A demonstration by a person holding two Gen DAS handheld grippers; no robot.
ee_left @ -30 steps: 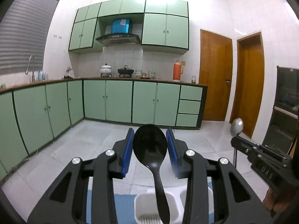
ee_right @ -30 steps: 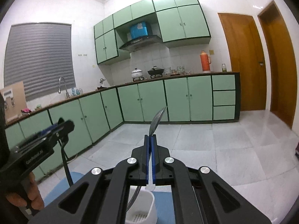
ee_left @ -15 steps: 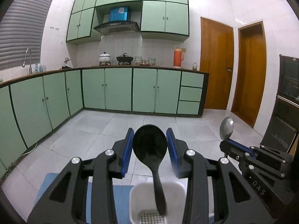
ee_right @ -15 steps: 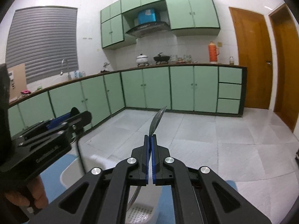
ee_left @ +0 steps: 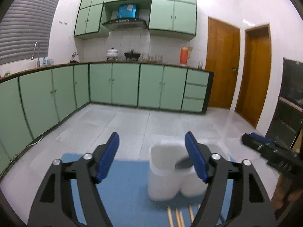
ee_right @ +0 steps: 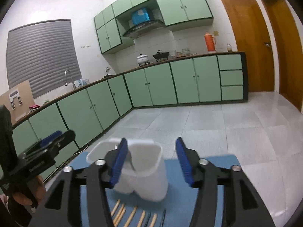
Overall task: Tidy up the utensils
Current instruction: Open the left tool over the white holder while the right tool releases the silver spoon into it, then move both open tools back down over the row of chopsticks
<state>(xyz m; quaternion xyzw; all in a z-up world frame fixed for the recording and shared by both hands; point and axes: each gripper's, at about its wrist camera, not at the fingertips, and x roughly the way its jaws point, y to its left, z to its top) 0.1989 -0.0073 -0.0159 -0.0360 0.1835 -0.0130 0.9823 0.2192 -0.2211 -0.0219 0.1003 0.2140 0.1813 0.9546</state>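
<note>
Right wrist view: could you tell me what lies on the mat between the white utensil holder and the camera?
A row of wooden chopsticks lies there on the blue mat, before the holder.

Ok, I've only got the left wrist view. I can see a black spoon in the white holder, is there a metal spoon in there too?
Observer: Yes. The right wrist view shows a metal spoon standing in the white utensil holder, half hidden by a finger.
Operator: Is the right gripper holding it?
Observer: No. The right gripper has its jaws opening and its pads touch nothing.
Operator: What lies on the mat besides the wooden chopsticks?
Observer: Beside the wooden chopsticks on the blue mat lie two thin dark utensils, too blurred to name.
</note>
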